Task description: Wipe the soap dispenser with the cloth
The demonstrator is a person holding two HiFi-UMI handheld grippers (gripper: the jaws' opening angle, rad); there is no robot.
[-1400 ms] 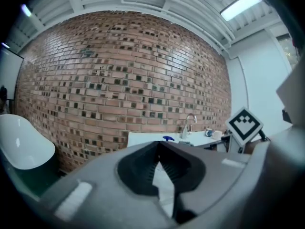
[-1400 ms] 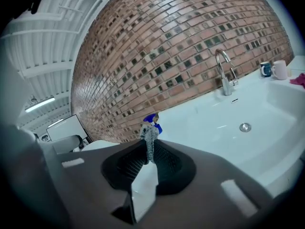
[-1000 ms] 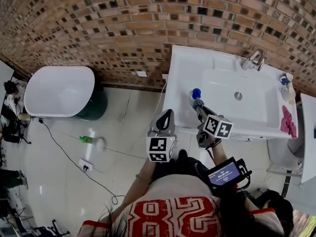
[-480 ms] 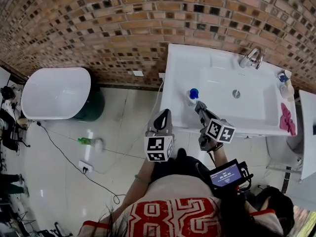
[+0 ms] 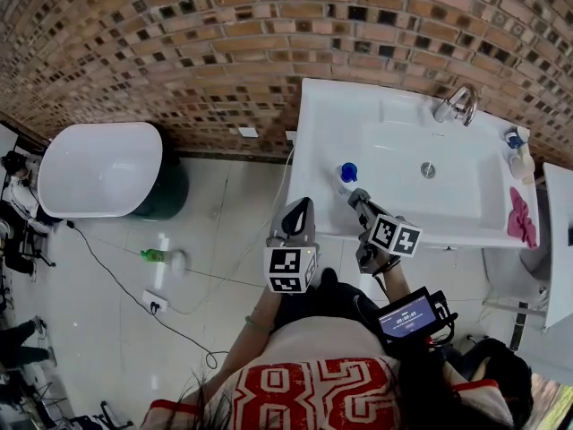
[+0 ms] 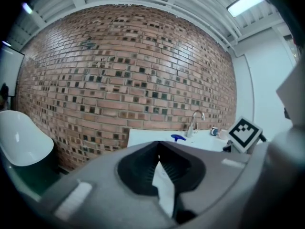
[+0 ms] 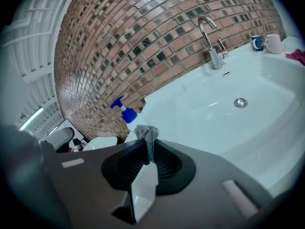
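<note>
The soap dispenser [image 5: 347,173], white with a blue pump, stands on the left rim of the white sink [image 5: 313,141]. My right gripper [image 5: 356,195] hovers just in front of it, over the sink's front left edge. It is shut on a small grey cloth [image 7: 147,133], which bunches up above the jaws. In the right gripper view the soap dispenser [image 7: 125,113] rises just beyond the cloth, slightly to the left; contact cannot be told. My left gripper [image 5: 302,207] hangs over the floor left of the sink, shut and empty. Its own view shows the shut left gripper [image 6: 158,148] and the far-off soap dispenser [image 6: 178,138].
A chrome faucet [image 5: 458,107] and drain [image 5: 429,169] sit in the basin. Two cups [image 5: 517,150] and a pink cloth [image 5: 520,219] lie at the sink's right end. A white tub [image 5: 98,168], a green bottle [image 5: 159,256] and a cable [image 5: 134,294] occupy the floor to the left.
The right gripper with the cloth has drawn slightly back from the dispenser toward the sink's front edge. The left gripper has barely moved.
</note>
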